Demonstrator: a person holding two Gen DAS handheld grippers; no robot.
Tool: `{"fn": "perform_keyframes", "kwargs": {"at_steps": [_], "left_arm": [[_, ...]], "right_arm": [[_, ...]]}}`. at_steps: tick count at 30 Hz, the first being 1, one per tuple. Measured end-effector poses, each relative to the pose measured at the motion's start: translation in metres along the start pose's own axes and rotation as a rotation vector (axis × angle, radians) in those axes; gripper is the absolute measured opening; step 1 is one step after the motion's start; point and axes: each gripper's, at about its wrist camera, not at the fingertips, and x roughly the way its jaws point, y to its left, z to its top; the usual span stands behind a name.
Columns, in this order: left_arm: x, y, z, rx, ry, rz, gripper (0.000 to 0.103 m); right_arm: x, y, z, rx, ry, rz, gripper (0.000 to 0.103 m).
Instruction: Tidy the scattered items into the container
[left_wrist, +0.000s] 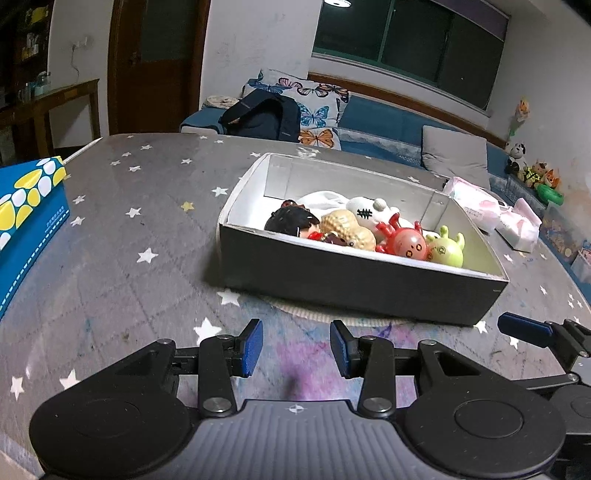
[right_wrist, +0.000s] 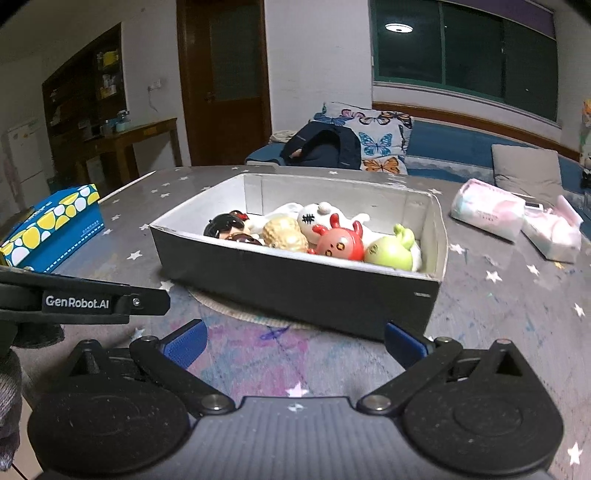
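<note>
Toys (left_wrist: 369, 230) (a red crab, a green creature, a peanut among them) sit inside the grey box (left_wrist: 354, 288) on the starry bench (left_wrist: 122, 236), while the left hand-held gripper (left_wrist: 296, 348) and right hand-held gripper (right_wrist: 295, 343) hover before it, fingers apart and empty.

"GenRobot.AI" in white letters reads clearly on the black arm of my left tool (right_wrist: 85, 301), seen from the right wrist. The blue cardboard box with yellow and white spots (right_wrist: 55, 229) carries small white print, too blurred to read. Nothing else legible.
</note>
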Motion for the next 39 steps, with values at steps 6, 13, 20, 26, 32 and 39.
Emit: {"fn": "perform_keyframes", "kwargs": {"at_steps": [6,13,20,26,32,39], "left_arm": [[-0.005,-0.001,-0.009,-0.014,-0.012,0.002,0.042],[-0.009,-0.002,-0.019,-0.018,-0.025,0.026,0.042],[-0.014,-0.007,-0.026,-0.007,-0.027,0.031,0.042],[-0.019,-0.012,-0.027,0.012,-0.035,0.041,0.042],[-0.019,-0.018,-0.026,0.029,-0.038,0.047,0.042],[-0.013,-0.020,-0.023,0.041,-0.032,0.059,0.042]], "right_arm": [[-0.002,-0.001,-0.011,0.024,0.008,-0.014,0.103],[-0.005,0.001,-0.019,0.031,0.016,-0.026,0.103],[-0.009,0.004,-0.021,0.032,0.009,-0.024,0.103],[-0.014,0.009,-0.022,0.014,0.004,-0.028,0.103],[-0.017,0.007,-0.020,0.017,-0.005,-0.027,0.103],[-0.010,0.003,-0.021,0.025,0.013,-0.027,0.103]]}}
